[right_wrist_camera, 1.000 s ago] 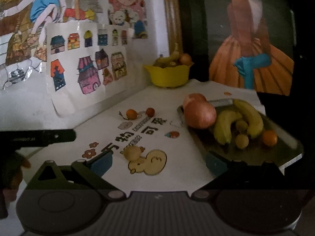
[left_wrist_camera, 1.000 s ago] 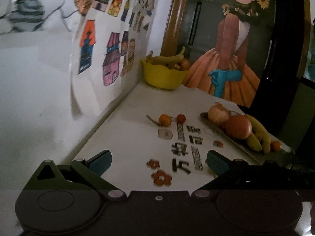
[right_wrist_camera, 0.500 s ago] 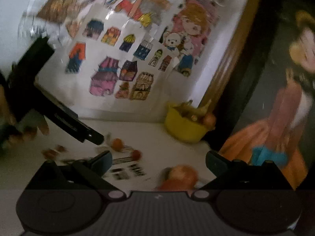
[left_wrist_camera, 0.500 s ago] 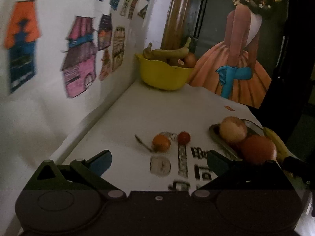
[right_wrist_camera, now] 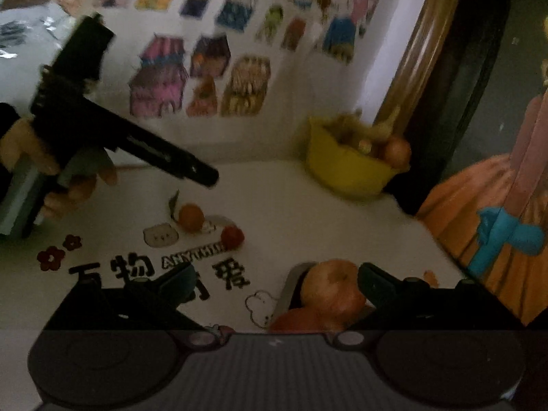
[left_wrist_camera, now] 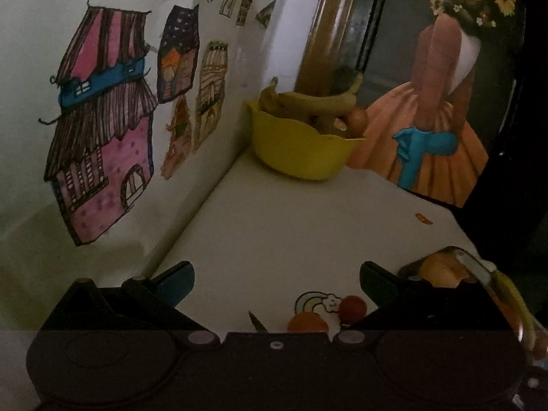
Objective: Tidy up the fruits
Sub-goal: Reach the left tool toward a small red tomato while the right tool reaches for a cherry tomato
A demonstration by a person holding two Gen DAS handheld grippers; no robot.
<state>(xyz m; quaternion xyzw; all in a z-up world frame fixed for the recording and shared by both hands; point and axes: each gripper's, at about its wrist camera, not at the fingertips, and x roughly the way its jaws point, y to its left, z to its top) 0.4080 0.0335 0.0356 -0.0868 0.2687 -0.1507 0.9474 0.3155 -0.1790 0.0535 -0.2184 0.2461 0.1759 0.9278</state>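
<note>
In the left wrist view my left gripper is open and low over the white table, empty. A small orange with a leafy stem and a small red fruit lie just inside its right finger. A yellow bowl with bananas stands in the far corner. In the right wrist view my right gripper is open above the metal tray. One apple sits close to its right finger, a second apple below it. The left gripper hangs above the small orange.
A wall with children's drawings runs along the table's left side. A painting of a figure in an orange dress leans at the back right. The tray also holds a banana. A hand holds the left gripper.
My left gripper has moved forward and down until the small orange and red fruit lie at its fingers. My right gripper has swung back down over the tray's apples.
</note>
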